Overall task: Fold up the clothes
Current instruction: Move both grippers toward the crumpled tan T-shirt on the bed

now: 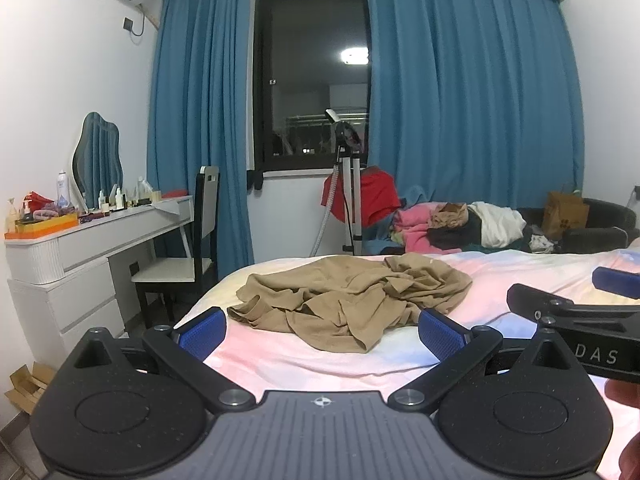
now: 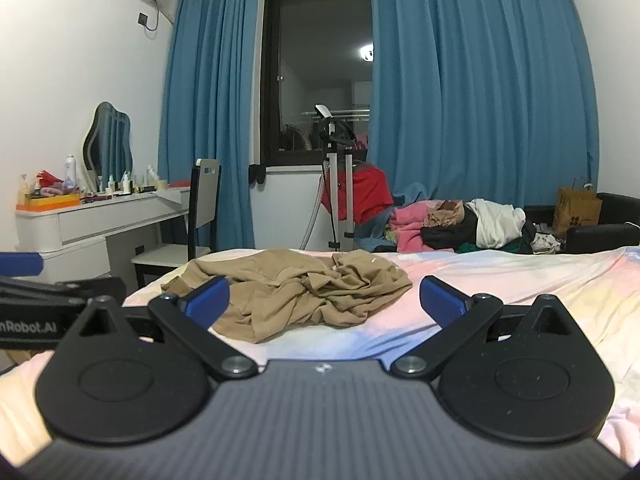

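A crumpled tan garment (image 1: 352,300) lies in a heap on the pastel bed sheet (image 1: 312,364), toward the far left part of the bed. It also shows in the right wrist view (image 2: 296,292). My left gripper (image 1: 322,330) is open and empty, held just short of the garment's near edge. My right gripper (image 2: 324,300) is open and empty, at the garment's near right edge. The right gripper's body shows at the right edge of the left wrist view (image 1: 580,312). The left gripper's body shows at the left edge of the right wrist view (image 2: 48,304).
A white dressing table (image 1: 84,240) with bottles and a mirror stands left, a chair (image 1: 192,256) beside it. Beyond the bed are a tripod stand (image 1: 348,184), a pile of clothes (image 1: 460,224) and a paper bag (image 1: 566,214) on a dark sofa. Blue curtains (image 1: 472,100) flank a window.
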`<state>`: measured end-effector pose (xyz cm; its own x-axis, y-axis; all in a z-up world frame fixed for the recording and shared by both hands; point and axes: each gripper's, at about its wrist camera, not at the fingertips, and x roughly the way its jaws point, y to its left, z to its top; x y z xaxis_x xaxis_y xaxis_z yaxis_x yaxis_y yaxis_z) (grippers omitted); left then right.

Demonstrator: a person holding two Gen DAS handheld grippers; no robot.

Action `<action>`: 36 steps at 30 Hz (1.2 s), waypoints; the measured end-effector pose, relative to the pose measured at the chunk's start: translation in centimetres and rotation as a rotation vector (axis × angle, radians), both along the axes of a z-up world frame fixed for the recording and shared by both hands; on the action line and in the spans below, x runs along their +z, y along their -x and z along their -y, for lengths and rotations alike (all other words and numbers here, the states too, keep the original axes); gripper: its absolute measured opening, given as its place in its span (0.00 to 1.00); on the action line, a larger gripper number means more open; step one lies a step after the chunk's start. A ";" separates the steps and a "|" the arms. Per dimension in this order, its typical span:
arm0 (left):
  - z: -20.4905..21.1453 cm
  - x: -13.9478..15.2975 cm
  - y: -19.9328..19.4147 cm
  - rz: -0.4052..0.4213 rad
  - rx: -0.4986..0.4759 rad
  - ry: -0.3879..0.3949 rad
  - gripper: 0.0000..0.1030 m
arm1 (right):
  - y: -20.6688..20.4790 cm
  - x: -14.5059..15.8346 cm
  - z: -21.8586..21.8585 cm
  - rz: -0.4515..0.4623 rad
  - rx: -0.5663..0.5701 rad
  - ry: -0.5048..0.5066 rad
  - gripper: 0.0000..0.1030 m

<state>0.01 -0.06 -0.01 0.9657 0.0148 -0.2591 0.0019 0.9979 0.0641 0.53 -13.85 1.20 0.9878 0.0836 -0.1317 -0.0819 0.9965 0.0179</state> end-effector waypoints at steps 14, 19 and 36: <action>-0.7 0.5 0.0 0.018 -0.001 0.029 1.00 | -0.9 -0.4 -0.2 -0.084 -0.023 -0.008 1.00; -1.6 1.9 0.7 0.035 0.003 0.054 1.00 | -1.0 0.2 0.1 -0.103 -0.004 -0.097 1.00; -3.6 5.6 7.0 0.035 0.020 0.076 1.00 | 2.8 5.0 0.1 -0.069 -0.048 -0.218 0.96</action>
